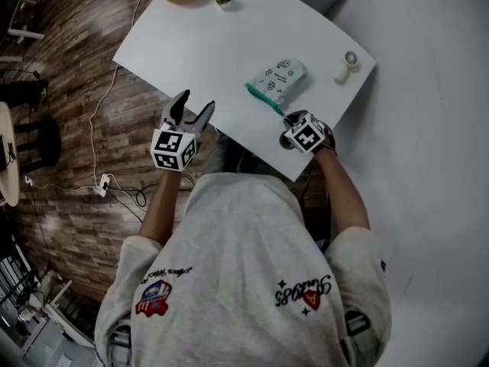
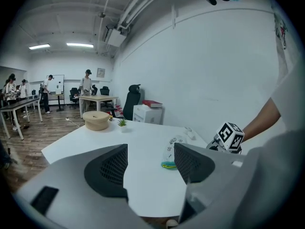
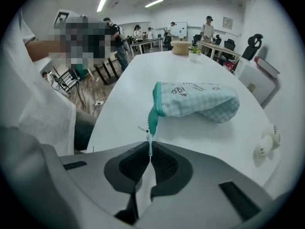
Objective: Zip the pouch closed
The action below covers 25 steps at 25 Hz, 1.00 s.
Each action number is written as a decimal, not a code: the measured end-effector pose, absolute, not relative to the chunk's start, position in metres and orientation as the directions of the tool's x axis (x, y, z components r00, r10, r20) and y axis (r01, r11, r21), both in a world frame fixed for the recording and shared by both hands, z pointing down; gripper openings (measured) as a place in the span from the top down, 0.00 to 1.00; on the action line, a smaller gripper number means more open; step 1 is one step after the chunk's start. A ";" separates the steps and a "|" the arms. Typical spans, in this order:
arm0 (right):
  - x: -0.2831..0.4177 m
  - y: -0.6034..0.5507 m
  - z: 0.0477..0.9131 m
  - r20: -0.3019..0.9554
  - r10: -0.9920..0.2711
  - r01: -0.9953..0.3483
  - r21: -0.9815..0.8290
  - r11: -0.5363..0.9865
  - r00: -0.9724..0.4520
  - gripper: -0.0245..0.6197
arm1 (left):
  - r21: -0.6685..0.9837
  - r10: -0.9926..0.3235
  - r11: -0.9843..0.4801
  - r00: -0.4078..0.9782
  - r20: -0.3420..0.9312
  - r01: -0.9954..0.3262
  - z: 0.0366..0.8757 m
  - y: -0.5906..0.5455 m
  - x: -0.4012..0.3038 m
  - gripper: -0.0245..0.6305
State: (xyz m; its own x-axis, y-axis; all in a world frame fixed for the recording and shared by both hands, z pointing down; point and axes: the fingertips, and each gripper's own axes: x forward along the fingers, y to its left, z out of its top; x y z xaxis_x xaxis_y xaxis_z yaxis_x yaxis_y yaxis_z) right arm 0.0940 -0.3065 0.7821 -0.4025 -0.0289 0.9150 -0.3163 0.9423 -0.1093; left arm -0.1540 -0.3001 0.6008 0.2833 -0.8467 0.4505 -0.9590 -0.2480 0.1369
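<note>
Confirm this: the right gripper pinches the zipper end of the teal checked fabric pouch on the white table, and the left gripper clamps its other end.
Wrong about the left gripper: the left gripper view shows its jaws apart and empty, short of the teal checked fabric pouch. The right gripper does pinch the zipper end.
</note>
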 end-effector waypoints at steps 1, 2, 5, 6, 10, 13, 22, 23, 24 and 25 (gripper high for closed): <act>0.091 -0.305 0.775 0.903 -0.027 -0.329 -0.128 0.936 -0.428 0.94 | 0.135 -0.847 -0.254 0.287 0.447 -0.958 0.600 -0.301 -0.152 0.50; 0.088 -0.303 0.767 0.890 -0.023 -0.338 -0.149 0.929 -0.456 0.94 | 0.133 -0.847 -0.260 0.292 0.444 -0.956 0.598 -0.301 -0.150 0.50; 0.076 -0.305 0.738 0.845 -0.050 -0.352 -0.167 0.921 -0.532 0.94 | 0.126 -0.847 -0.280 0.307 0.433 -0.952 0.593 -0.303 -0.143 0.50; 0.073 -0.307 0.727 0.832 -0.066 -0.354 -0.161 0.921 -0.550 0.94 | 0.125 -0.848 -0.286 0.311 0.430 -0.950 0.591 -0.304 -0.141 0.50; 0.060 -0.321 0.687 0.776 -0.133 -0.361 -0.128 0.924 -0.617 0.94 | 0.115 -0.851 -0.309 0.328 0.410 -0.944 0.581 -0.309 -0.135 0.50; 0.053 -0.336 0.656 0.731 -0.185 -0.364 -0.093 0.927 -0.657 0.94 | 0.103 -0.856 -0.328 0.341 0.389 -0.939 0.571 -0.314 -0.130 0.50; 0.055 -0.361 0.595 0.671 -0.283 -0.396 -0.018 0.918 -0.686 0.94 | 0.088 -0.862 -0.370 0.377 0.338 -0.925 0.549 -0.323 -0.121 0.50; 0.055 -0.362 0.588 0.663 -0.292 -0.400 -0.013 0.916 -0.690 0.94 | 0.089 -0.862 -0.375 0.382 0.333 -0.923 0.545 -0.324 -0.119 0.50; 0.056 -0.363 0.581 0.653 -0.301 -0.403 -0.008 0.915 -0.695 0.94 | 0.091 -0.861 -0.381 0.389 0.327 -0.920 0.542 -0.325 -0.118 0.50; 0.056 -0.363 0.573 0.642 -0.310 -0.407 -0.002 0.914 -0.701 0.94 | 0.093 -0.860 -0.389 0.397 0.321 -0.917 0.538 -0.327 -0.116 0.50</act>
